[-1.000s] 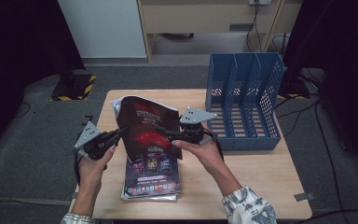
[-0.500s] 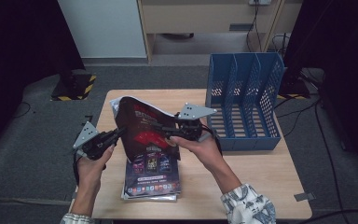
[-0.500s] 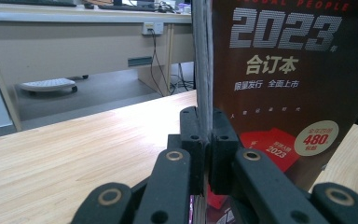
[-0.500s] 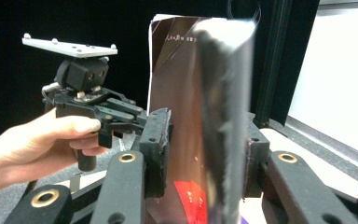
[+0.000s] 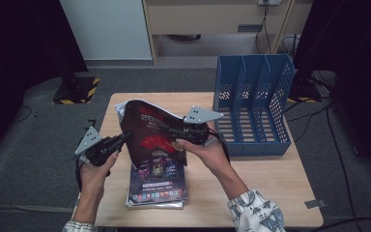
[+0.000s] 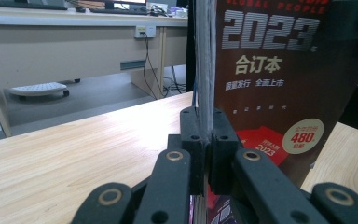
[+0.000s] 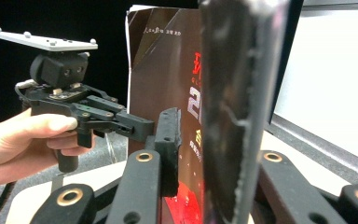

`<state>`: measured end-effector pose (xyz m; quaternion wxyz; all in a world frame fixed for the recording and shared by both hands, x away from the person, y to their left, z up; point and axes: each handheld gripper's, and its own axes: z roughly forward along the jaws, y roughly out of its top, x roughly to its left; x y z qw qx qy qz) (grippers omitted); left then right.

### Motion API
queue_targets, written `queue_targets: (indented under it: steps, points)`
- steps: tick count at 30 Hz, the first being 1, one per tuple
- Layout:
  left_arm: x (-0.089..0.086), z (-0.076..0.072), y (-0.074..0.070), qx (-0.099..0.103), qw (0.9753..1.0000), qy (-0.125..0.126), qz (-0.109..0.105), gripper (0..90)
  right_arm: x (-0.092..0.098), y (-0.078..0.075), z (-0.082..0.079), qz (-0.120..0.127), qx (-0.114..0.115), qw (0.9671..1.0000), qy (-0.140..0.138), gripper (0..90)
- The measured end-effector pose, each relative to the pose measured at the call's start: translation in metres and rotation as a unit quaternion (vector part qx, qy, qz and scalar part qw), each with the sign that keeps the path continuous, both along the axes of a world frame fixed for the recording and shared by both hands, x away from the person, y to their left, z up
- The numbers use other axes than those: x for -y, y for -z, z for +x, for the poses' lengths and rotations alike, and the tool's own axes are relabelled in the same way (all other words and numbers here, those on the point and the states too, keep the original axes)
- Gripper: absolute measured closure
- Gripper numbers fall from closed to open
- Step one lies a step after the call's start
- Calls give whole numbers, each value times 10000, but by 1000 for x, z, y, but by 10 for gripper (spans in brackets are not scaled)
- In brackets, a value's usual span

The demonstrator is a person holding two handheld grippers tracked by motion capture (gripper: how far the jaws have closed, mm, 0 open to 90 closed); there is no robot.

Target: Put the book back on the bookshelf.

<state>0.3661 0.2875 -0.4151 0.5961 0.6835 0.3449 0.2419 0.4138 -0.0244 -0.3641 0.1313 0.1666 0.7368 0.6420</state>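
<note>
I find the table [image 5: 270, 169] bearing a blue file rack [image 5: 251, 113] at its 2 o'clock corner and a stack of magazines [image 5: 157, 186] at 7 o'clock of its middle. Above that stack hangs the item in work, a dark red magazine [image 5: 149, 137], raised off the pile and held between both tools.

Change noted: against the high view of a second ago, the magazine has tipped from a slanted, cover-up lie toward standing on edge, and the right tool has drifted a little toward 12 o'clock. I judge this to be the turn that readies the magazine for a slot in the rack; it is not yet over the rack, which sits well apart at 3 o'clock of it.

Left gripper [image 5: 123, 139]: closed down on the magazine's edge at its 9 o'clock side; in the left gripper view the pads [image 6: 192, 140] pinch the page block with no gap showing. The left hand [image 5: 96, 166] holds it low, forearm running in from 6 o'clock.

Right gripper [image 5: 174, 131]: clamped on the opposite edge, the right gripper view showing the magazine's edge [image 7: 235, 107] standing upright between the jaws. The right hand [image 5: 207, 150] carries it wrist-up, forearm coming from 5 o'clock.
</note>
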Motion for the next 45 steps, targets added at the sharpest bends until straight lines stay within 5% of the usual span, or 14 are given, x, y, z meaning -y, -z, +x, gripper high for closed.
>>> queue_targets:
  steps: [4,8,13,19,24,28,30,34,38,45]
  points:
    - [-2,0,1,-14,10000,33,-25,869,-3,1,4,44,-61,10000,-9,694]
    - [-4,0,2,-11,10000,69,-70,869,-5,1,8,-40,-47,10000,-25,795]
    - [-5,0,3,-10,9999,127,-113,869,-8,1,11,-127,-127,9998,-60,769]
    - [-6,1,5,-21,9998,83,-180,864,-7,0,12,-184,-65,9998,49,864]
    - [-7,3,8,-90,9994,-127,-298,735,-2,2,11,-83,-39,9999,63,867]
    - [-14,3,14,-231,9980,-438,-387,456,1,4,8,38,-25,10000,24,868]
    - [-17,3,20,-343,9969,-673,-232,411,2,4,8,53,-40,10000,17,868]
    - [-24,4,39,-767,9908,-1090,225,215,9,4,10,94,-79,9999,112,868]
    - [-29,7,52,-1081,9858,-1232,368,134,13,3,10,126,-50,9996,241,868]
    - [-32,9,64,-1244,9822,-1291,558,34,24,-4,9,257,62,9985,473,868]
